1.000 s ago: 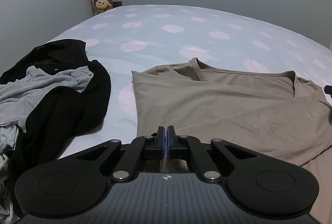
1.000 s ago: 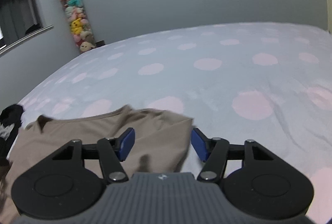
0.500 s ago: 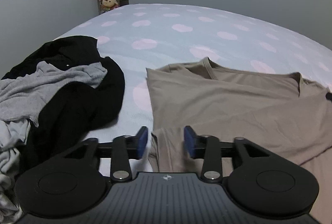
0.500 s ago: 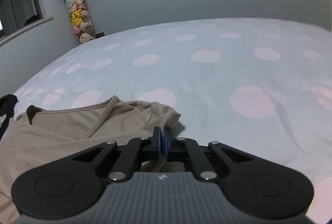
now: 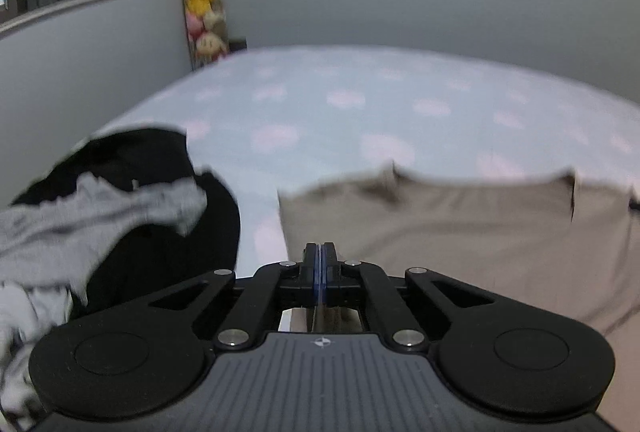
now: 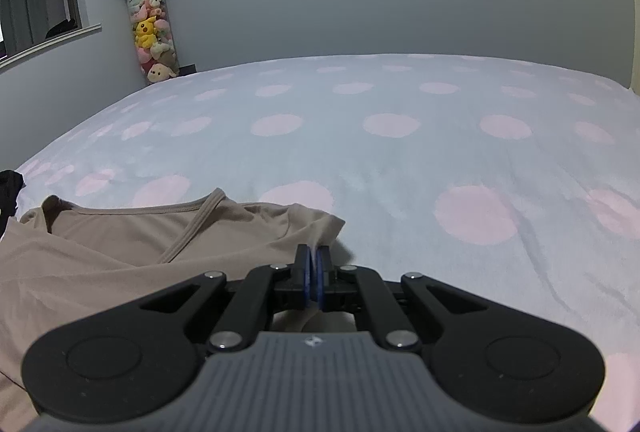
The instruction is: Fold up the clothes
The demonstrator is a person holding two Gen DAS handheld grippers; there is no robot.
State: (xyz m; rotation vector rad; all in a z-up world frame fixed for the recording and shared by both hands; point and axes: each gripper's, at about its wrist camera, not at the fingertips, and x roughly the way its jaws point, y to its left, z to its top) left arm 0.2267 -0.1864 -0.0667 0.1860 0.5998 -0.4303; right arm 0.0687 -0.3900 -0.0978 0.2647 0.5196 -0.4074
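A beige T-shirt point(image 5: 460, 228) lies on the bed, folded over on itself, its V-neck collar point(image 6: 192, 228) facing away. My left gripper point(image 5: 320, 252) is shut on the shirt's near left edge; the cloth runs down between the blue pads. My right gripper point(image 6: 314, 256) is shut on the shirt's right sleeve edge point(image 6: 316, 224), with a sliver of beige cloth between its pads. The left wrist view is blurred by motion.
A heap of black and grey clothes point(image 5: 120, 216) lies left of the shirt. The bed has a pale blue sheet with pink dots point(image 6: 400, 152). A tall tube of plush toys point(image 6: 150, 28) stands in the far corner by the grey wall.
My left gripper opened half a second ago and has shut again on the shirt's edge, and its view has risen and blurred. My right gripper closed on the sleeve and stays shut.
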